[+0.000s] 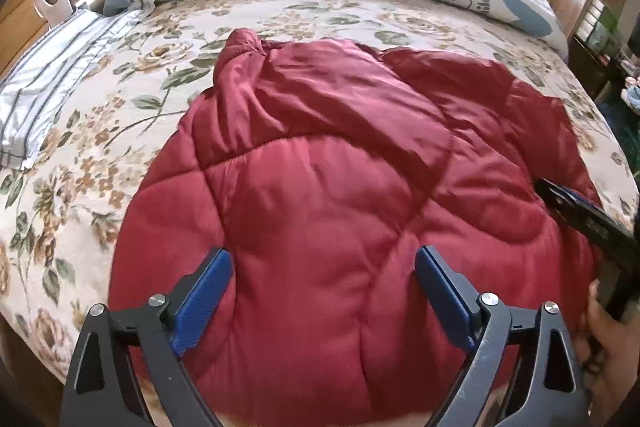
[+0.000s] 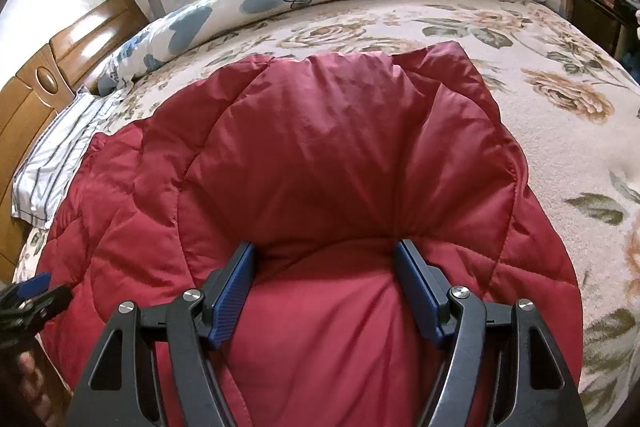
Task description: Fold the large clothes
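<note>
Jacket: your red quilted jacket (image 1: 320,187) lies on the floral bedspread (image 1: 120,131), filling the left wrist view from 6 to 1 o'clock.
Left gripper: your left gripper (image 1: 322,295) hangs over the padding, fingers spread wide, grasping nothing.
Progress: one sleeve (image 1: 248,67) is thrown across the body; bulky folds remain, so you look partway through.
Axis: long axis seems to run 6 to 12 o'clock, sleeve cuff toward 11.
Right wrist view: your right gripper (image 2: 324,291) straddles a puffy ridge at 6 o'clock.
Right fingers: pads (image 2: 232,291) touch the fabric; whether you clamp it, I cannot tell.
Far edge: folded edge at 12 o'clock.
</note>
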`<act>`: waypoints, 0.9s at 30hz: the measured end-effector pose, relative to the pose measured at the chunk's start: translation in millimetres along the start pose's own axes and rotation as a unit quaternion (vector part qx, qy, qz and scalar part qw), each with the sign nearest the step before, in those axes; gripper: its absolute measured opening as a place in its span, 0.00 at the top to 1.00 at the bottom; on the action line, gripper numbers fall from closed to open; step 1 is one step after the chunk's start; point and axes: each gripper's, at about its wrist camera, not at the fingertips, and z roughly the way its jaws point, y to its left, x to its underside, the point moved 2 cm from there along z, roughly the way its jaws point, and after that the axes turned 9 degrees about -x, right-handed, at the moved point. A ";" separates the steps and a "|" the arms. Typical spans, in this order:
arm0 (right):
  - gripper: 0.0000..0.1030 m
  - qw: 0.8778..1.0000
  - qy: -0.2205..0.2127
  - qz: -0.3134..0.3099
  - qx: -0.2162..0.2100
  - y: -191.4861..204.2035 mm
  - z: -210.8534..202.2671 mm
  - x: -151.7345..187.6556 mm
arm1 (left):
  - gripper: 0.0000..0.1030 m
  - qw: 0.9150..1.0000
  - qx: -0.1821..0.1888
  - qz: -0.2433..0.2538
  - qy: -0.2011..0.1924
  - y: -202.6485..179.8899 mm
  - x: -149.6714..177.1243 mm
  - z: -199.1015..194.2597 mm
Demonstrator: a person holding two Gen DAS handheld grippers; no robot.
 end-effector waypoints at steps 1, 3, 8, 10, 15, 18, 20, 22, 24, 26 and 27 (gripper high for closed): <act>0.31 1.000 -0.002 0.000 -0.001 0.5 -1.9 0.7 | 0.10 1.000 0.000 0.005 -0.003 -1.0 4.5 -5.6; 0.31 1.000 -0.003 -0.003 0.001 1.6 -5.2 -0.8 | 0.10 1.000 0.000 0.013 -0.005 -3.0 13.1 -14.4; 0.29 0.999 -0.020 -0.030 0.018 16.0 -38.9 15.3 | 0.10 1.000 0.000 0.023 -0.001 -4.0 25.5 -21.2; 0.29 0.998 -0.026 -0.048 0.025 20.9 -52.1 25.4 | 0.10 1.000 -0.004 0.029 -0.001 -5.2 27.2 -19.6; 0.29 0.996 -0.010 -0.074 0.042 20.2 -69.1 57.3 | 0.09 0.999 -0.010 0.033 -0.004 -10.7 30.3 -20.8; 0.29 0.996 -0.004 -0.072 0.046 12.3 -72.6 77.5 | 0.09 0.999 -0.013 0.037 -0.005 -12.0 35.2 -27.8; 0.29 0.998 -0.004 -0.054 0.035 4.8 -73.0 81.5 | 0.09 0.999 -0.010 0.041 -0.007 -12.5 40.3 -35.1; 0.29 0.999 -0.003 -0.040 0.026 1.1 -72.1 82.8 | 0.09 0.999 -0.009 0.043 -0.004 -11.3 43.6 -38.1; 0.28 0.999 -0.005 -0.040 0.026 1.0 -71.6 83.3 | 0.09 0.999 -0.010 0.045 0.000 -11.7 45.9 -36.0; 0.28 0.999 -0.007 -0.042 0.027 1.4 -70.8 85.0 | 0.04 0.999 -0.014 0.044 0.008 -12.2 46.0 -25.3; 0.28 0.999 -0.008 -0.041 0.026 0.9 -70.6 86.0 | 0.02 0.999 -0.015 0.043 0.011 -11.6 45.7 -20.4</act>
